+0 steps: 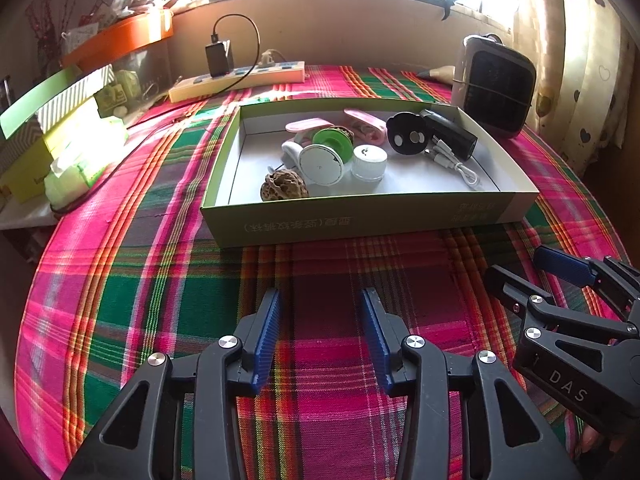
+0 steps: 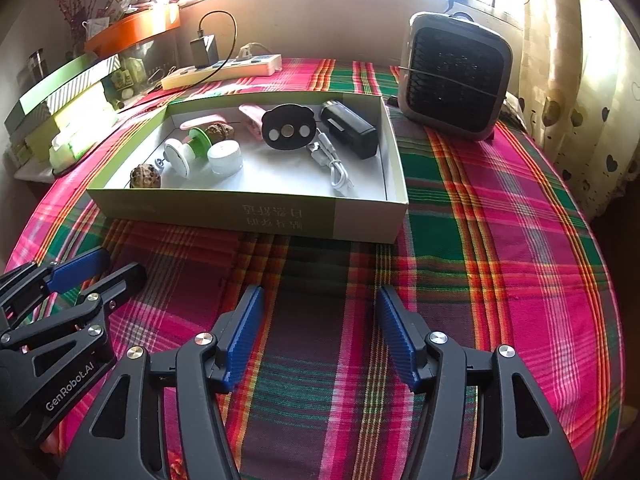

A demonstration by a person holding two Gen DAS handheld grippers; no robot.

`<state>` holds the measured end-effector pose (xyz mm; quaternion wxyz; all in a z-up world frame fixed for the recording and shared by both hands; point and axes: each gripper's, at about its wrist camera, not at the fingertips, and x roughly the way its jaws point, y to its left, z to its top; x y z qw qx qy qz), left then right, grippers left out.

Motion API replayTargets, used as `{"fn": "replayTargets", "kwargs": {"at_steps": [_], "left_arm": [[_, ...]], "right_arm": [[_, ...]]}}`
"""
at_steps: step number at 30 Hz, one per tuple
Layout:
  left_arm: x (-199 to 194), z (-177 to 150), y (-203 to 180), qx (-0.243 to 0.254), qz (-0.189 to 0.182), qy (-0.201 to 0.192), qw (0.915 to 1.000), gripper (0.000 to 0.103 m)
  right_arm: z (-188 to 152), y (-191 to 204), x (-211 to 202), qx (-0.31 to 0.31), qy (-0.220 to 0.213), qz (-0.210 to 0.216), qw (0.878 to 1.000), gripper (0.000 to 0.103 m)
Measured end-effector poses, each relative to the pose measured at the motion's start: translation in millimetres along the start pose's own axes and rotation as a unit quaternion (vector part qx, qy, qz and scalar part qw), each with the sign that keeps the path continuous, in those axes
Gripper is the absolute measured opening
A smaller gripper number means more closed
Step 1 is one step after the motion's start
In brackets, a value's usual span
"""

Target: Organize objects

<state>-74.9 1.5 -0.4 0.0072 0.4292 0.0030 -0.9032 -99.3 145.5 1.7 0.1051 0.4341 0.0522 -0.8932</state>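
Both tools are hovering over the plaid-covered surface (image 1: pixel 168 280), side by side and just short of the green cardboard box (image 1: pixel 360 220), and nothing is sitting between the jaws of either. The left tool (image 1: pixel 320 332) is standing spread and empty, and the right tool (image 2: pixel 320 332) is standing spread and empty too, a little wider. Everything to be organized appears to be lying already inside the box, which is sitting straight ahead of both tools with its long axis running left to right across their line of pointing, the near wall facing them. Within it, the walnut (image 1: pixel 284 186) is resting in the near left corner, nearer the left tool; the white bottle cap (image 1: pixel 370 162) is lying near the middle; the black charger (image 2: pixel 350 130) is lying toward the right end, nearer the right tool, its long axis slanting from the far wall toward the near right corner, and the white cable (image 2: pixel 334 164) is trailing from beside it toward the near wall. A small heater (image 2: pixel 456 76) is standing beyond the box's right end.
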Motion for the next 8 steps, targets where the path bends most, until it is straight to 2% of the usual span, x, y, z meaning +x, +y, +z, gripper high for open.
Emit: {"fn": "replayTargets", "kwargs": {"at_steps": [8], "left_arm": [[-0.1, 0.1, 0.0, 0.0, 0.0, 0.0, 1.0, 0.039]], "right_arm": [[0.0, -0.6, 0.7, 0.001, 0.001, -0.001, 1.0, 0.061]]}}
